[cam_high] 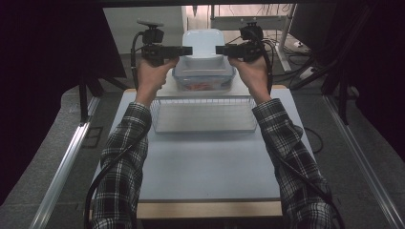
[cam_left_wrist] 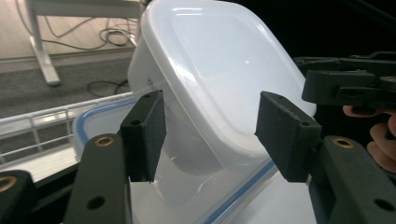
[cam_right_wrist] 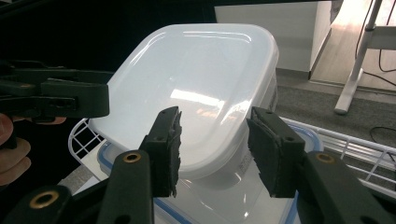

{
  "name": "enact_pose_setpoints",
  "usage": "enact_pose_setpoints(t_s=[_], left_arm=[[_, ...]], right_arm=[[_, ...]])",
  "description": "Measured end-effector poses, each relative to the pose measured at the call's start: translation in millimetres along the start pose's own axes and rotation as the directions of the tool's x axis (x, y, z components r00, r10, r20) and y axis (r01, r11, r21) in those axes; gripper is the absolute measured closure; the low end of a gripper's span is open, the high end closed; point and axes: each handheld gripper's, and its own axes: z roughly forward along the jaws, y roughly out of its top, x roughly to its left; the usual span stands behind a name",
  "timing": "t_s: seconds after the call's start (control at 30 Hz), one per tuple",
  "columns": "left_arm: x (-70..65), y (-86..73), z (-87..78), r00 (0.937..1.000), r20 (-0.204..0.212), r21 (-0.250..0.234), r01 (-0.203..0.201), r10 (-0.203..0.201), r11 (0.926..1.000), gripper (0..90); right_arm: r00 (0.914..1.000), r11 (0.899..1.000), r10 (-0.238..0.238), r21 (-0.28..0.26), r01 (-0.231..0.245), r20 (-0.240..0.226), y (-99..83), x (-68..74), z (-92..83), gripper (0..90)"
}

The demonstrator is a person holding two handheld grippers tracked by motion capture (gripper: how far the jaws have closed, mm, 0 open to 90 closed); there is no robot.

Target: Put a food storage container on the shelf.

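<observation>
- White plastic, a tub [cam_high: 204, 45] turned upside down, sits tilted on top of a clear container [cam_high: 204, 76] with a blue-edged lid [cam_right_wrist: 201, 207], at the far end of the table [cam_high: 205, 167].
- Something red shows through the clear container's wall.
- Just in front of it, nearer the person, a white wire basket [cam_high: 203, 115] lies on the pale tabletop.
- Plaid sleeves reach forward from below, one hand at each side of the stack.
- Left gripper [cam_left_wrist: 210, 137]: jaws spread wide, one pad [cam_left_wrist: 144, 133] at each side of the tub's lower edge; I cannot tell whether either touches it.
- Right gripper [cam_right_wrist: 214, 149]: jaws likewise apart, with the tub's rim showing in the gap and nothing clamped.
- Each gripper points inward toward the other across the tub.
</observation>
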Motion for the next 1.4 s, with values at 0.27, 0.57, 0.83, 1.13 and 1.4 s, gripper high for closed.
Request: enact_pose_setpoints(t_s=[0.27,0.57,0.83,1.13,1.4], left_arm=[[-2.7,1.3,0.8,0.9999,0.013,-0.007,0.000,0.000,1.0000,39.2],[-9.1,1.4,-4.0,0.9993,0.008,-0.022,-0.036,0.036,0.9991,31.2],[-18.5,-9.0,-9.8,0.9866,0.017,-0.010,-0.162,0.162,0.9867,17.9],[-25.3,-29.2,-9.2,0.9647,0.032,0.023,-0.262,0.261,0.9647,7.8],[-36.9,-48.5,-7.9,0.9370,0.046,0.042,-0.348,0.346,0.9365,2.6]], right_arm=[[0.9998,1.000,0.016,-0.010,-0.017,-0.010,0.8,-2.4,0.0,52.1],[0.9997,1.000,-0.021,-0.023,0.021,-0.008,2.0,0.3,-3.8,45.9],[0.9938,0.994,-0.107,-0.009,0.107,-0.030,-2.3,3.5,-11.4,25.6],[0.9851,0.986,-0.168,0.004,0.168,-0.037,-21.5,7.2,-14.8,12.3],[0.9768,0.977,-0.210,0.035,0.212,-0.039,-41.9,7.9,-16.7,7.1]])
